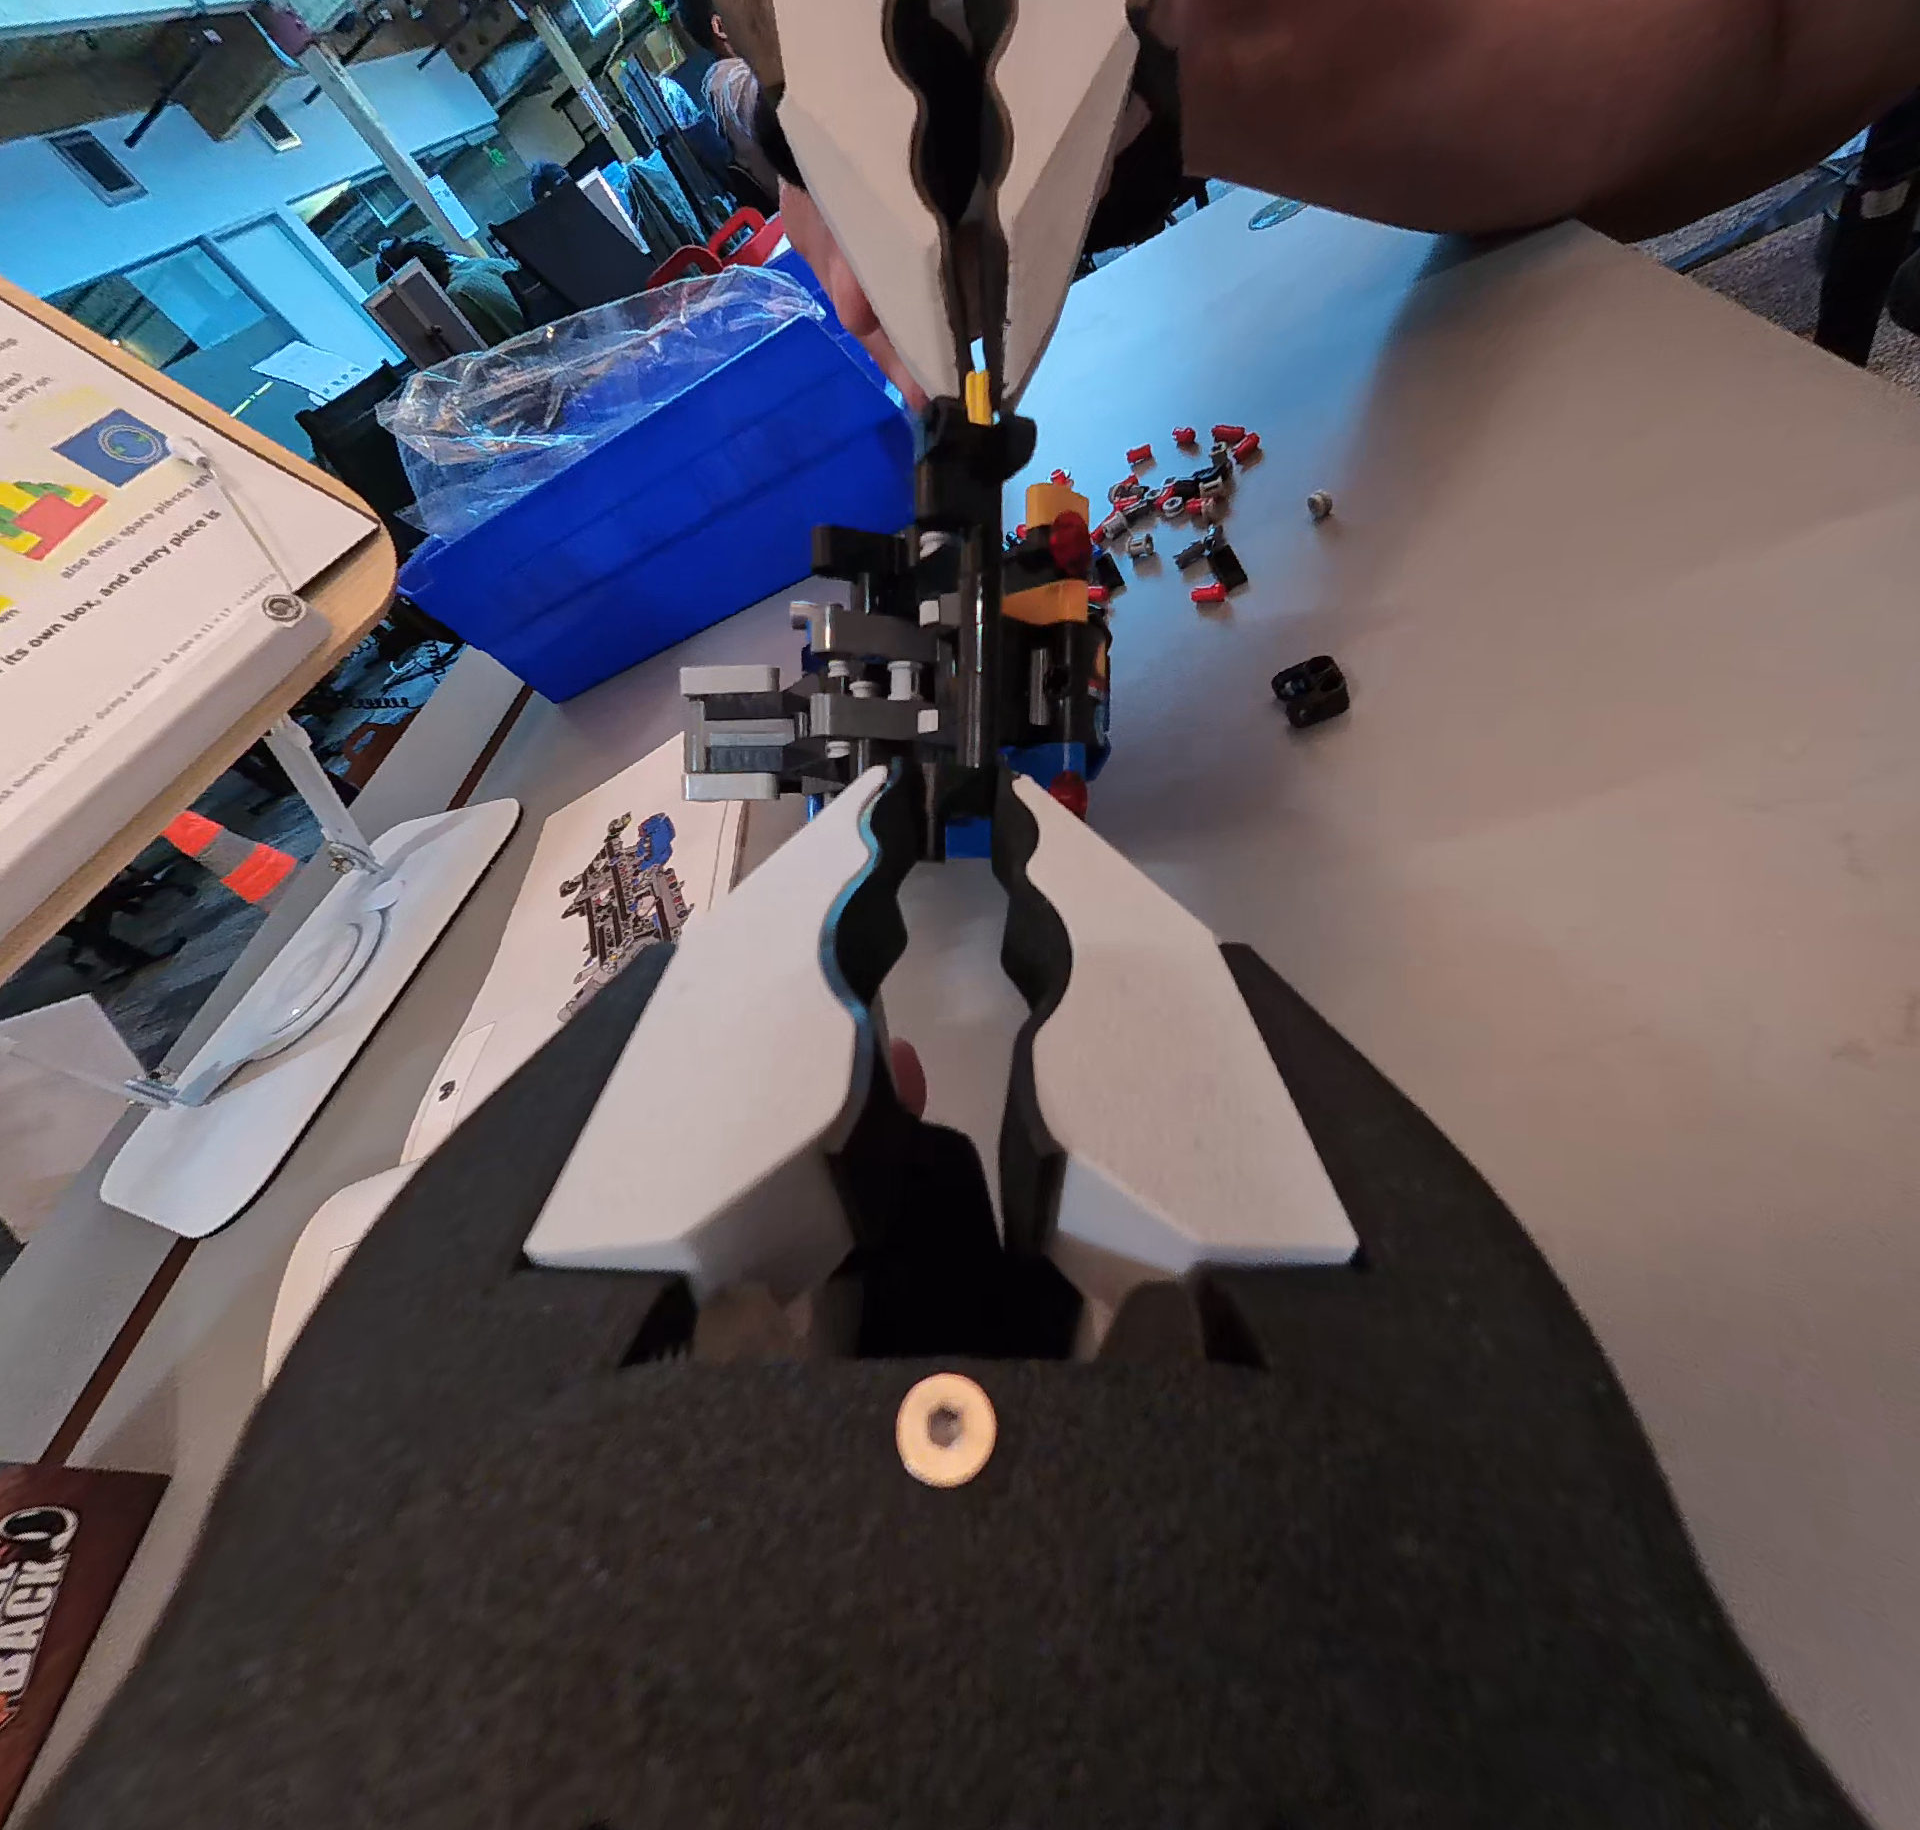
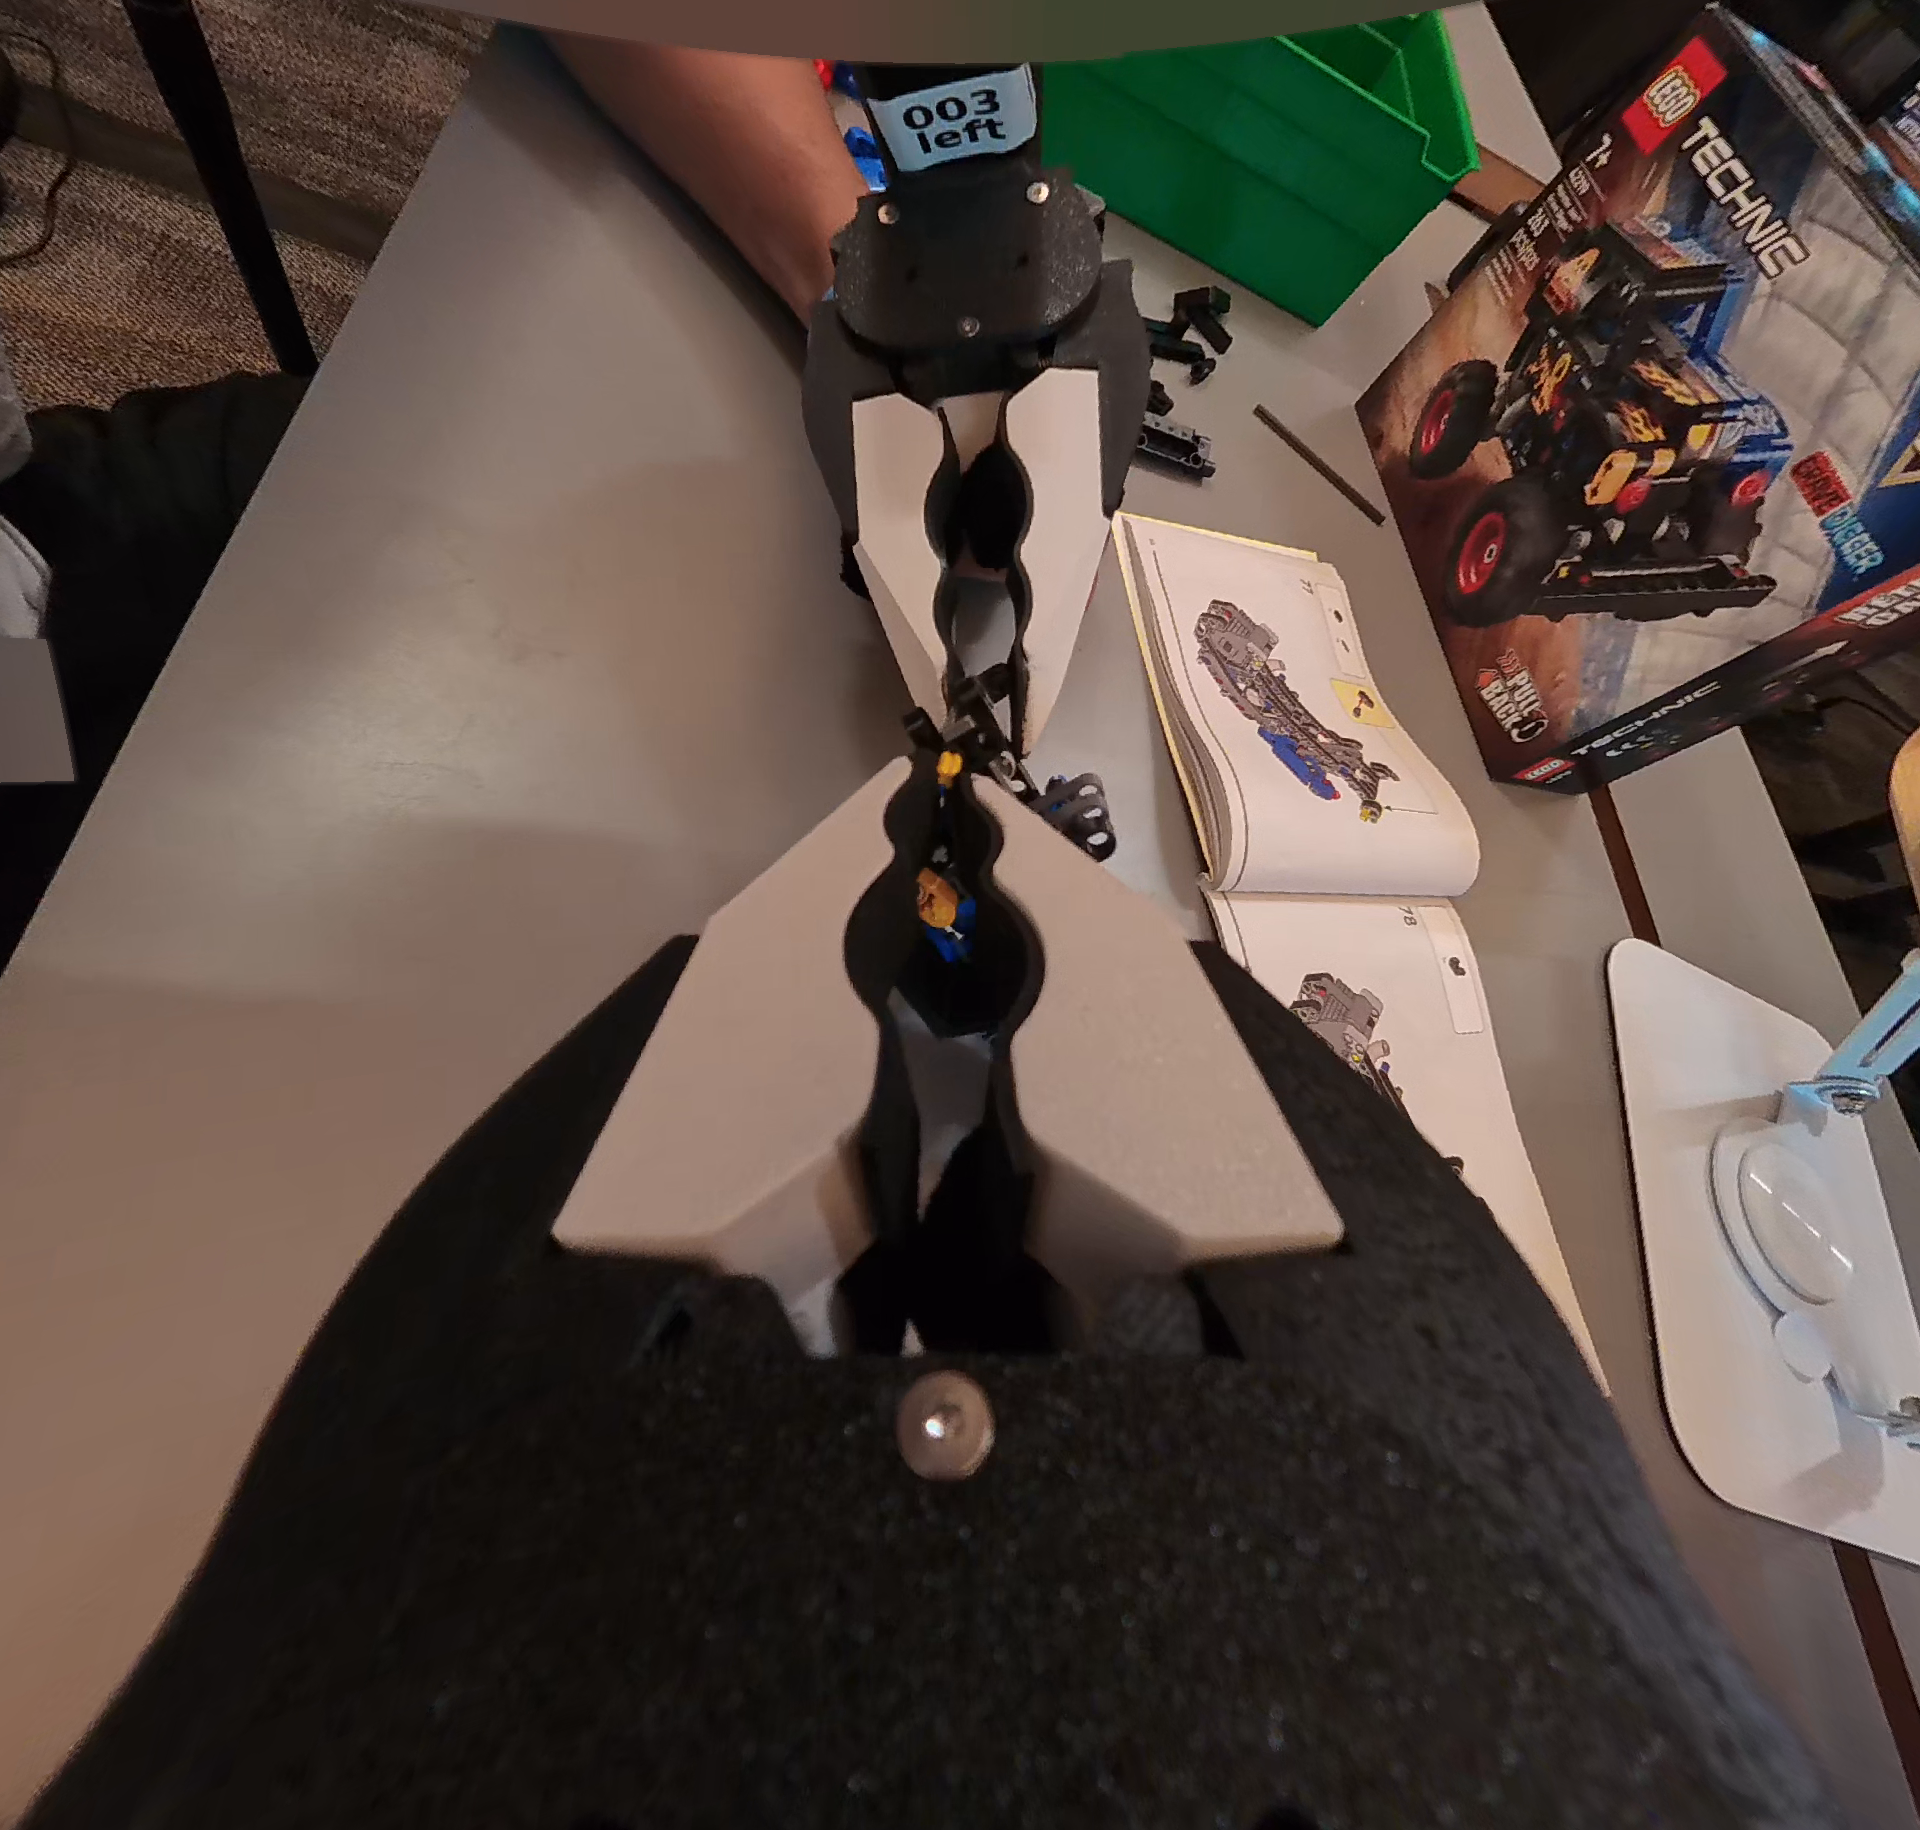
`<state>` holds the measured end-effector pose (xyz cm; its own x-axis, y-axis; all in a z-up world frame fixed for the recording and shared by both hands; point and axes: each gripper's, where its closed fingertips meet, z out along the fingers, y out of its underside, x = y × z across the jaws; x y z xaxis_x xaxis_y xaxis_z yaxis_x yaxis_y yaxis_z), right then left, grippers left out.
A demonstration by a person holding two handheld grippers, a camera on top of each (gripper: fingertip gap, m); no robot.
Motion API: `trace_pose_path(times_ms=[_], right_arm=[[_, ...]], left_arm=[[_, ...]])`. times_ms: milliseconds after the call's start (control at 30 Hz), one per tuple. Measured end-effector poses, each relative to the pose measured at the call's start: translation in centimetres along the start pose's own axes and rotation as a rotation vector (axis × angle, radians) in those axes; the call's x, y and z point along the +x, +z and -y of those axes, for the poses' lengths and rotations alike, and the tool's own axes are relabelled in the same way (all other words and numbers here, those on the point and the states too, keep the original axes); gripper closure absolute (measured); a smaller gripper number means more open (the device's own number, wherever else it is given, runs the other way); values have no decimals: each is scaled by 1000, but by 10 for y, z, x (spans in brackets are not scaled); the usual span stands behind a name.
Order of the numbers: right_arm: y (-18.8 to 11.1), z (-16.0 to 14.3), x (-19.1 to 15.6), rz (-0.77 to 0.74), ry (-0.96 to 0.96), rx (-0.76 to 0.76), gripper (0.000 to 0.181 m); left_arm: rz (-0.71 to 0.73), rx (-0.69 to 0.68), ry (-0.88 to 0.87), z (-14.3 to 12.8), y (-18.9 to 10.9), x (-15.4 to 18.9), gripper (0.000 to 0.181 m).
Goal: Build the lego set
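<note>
The partly built lego model (image 1: 935,637), black, grey, blue and orange, is held above the grey table (image 1: 1558,845). My left gripper (image 1: 945,793) is shut on its lower end. My right gripper (image 1: 982,383) comes from above, shut on a small yellow pin (image 1: 977,398) that touches the model's black top end. In the right wrist view my right gripper (image 2: 943,778) holds the yellow pin (image 2: 948,765) at its tips, tip to tip with the left gripper (image 2: 987,710). Part of the model (image 2: 1081,809) shows beside them; the rest is hidden.
A blue bin (image 1: 675,533) holding a plastic bag stands behind the model. Loose red, grey and black pieces (image 1: 1184,513) and a black connector (image 1: 1311,689) lie to the right. An open instruction booklet (image 2: 1299,720), the set's box (image 2: 1662,378), a green bin (image 2: 1247,149) and a stand's white base (image 2: 1766,1240) are nearby. The tips of one gripper are about 6 cm away from the tips of the other. It is some 10 cm from my left tips to the black connector (image 1: 1311,689).
</note>
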<state>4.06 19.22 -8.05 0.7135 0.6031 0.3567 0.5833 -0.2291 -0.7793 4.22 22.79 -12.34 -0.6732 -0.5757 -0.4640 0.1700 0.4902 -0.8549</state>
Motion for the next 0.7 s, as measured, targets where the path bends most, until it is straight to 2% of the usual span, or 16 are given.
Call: trace_pose_path(times_ms=[700], right_arm=[[3,-2,-5,7,-15,-32,179]], left_arm=[[-4,-29,13,-3,2,3,170]])
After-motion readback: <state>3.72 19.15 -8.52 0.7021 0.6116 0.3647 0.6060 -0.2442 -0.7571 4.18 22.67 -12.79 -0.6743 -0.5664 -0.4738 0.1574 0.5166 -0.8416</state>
